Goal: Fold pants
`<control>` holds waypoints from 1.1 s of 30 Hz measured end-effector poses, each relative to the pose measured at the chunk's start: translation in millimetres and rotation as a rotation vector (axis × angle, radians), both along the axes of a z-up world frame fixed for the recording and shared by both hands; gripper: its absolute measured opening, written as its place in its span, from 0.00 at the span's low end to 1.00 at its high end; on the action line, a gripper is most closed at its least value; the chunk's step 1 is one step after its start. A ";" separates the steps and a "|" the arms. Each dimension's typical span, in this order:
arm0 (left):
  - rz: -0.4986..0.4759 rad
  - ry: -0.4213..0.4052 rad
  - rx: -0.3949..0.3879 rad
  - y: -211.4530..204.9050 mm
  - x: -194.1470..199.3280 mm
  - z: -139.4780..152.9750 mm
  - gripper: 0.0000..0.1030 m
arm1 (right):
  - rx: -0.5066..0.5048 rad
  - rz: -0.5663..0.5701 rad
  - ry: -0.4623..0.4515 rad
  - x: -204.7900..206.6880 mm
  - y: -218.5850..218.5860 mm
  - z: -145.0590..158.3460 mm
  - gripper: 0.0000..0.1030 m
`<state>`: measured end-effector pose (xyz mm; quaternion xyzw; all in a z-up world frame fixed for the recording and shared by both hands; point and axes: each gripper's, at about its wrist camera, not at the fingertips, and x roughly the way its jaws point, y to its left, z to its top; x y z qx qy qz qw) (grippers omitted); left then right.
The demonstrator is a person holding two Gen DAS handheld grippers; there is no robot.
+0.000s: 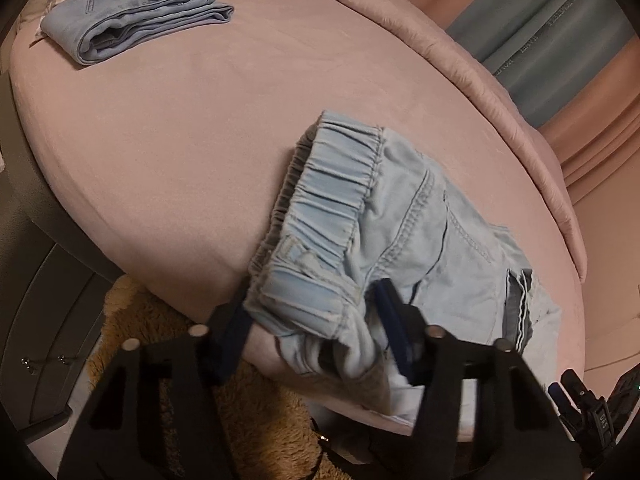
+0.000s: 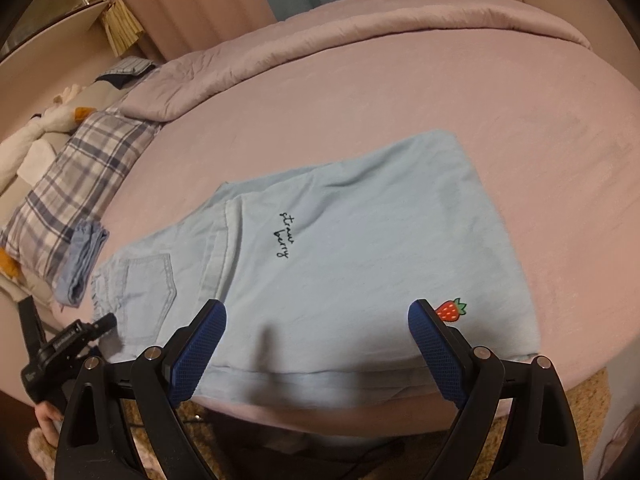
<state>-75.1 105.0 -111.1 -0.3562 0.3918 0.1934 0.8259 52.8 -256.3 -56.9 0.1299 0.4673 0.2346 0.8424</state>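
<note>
A big pink bed (image 2: 400,92) is seen in both views. A pale blue pair of pants (image 2: 360,240) is laid flat on it, close to the near edge. The long way of the pants runs across, from the gathered waistband (image 1: 332,200) on the left side to the leg part with the small red strawberry (image 2: 451,310) on the right side.

The waistband end is nearer the left gripper (image 1: 316,332). Its blue fingers are set on either side of the waistband corner, and the cloth is bunched between them. It looks pinched, but whether it is squeezed tight cannot be told for sure.

The right gripper (image 2: 318,344) is held just over the near hem of the leg part. Its fingers are spread wide apart and nothing is held in them.

A folded pair of darker jeans (image 1: 136,12) is seen far off, by a checked pillow (image 2: 80,176).

The next fold would likely be made along the long way, with one end carried over to the other.
</note>
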 end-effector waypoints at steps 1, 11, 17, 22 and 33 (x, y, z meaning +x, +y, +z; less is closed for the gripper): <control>0.001 -0.010 -0.012 0.6 -1.4 -0.2 0.47 | 0.002 0.001 0.002 0.0 -0.1 -0.2 0.89; -0.059 -0.154 0.010 -14.3 -7.6 51.4 0.29 | 0.016 -0.018 0.003 -0.1 -6.5 0.2 0.89; -0.152 -0.206 0.048 -42.4 8.9 78.2 0.29 | 0.028 -0.036 -0.004 -1.1 -10.8 1.9 0.89; -0.262 -0.208 0.088 -72.4 28.9 86.9 0.29 | 0.039 -0.057 -0.006 -1.0 -17.1 1.6 0.89; -0.461 -0.178 0.148 -126.3 65.0 85.8 0.28 | 0.064 -0.118 0.002 -2.2 -32.7 -0.6 0.89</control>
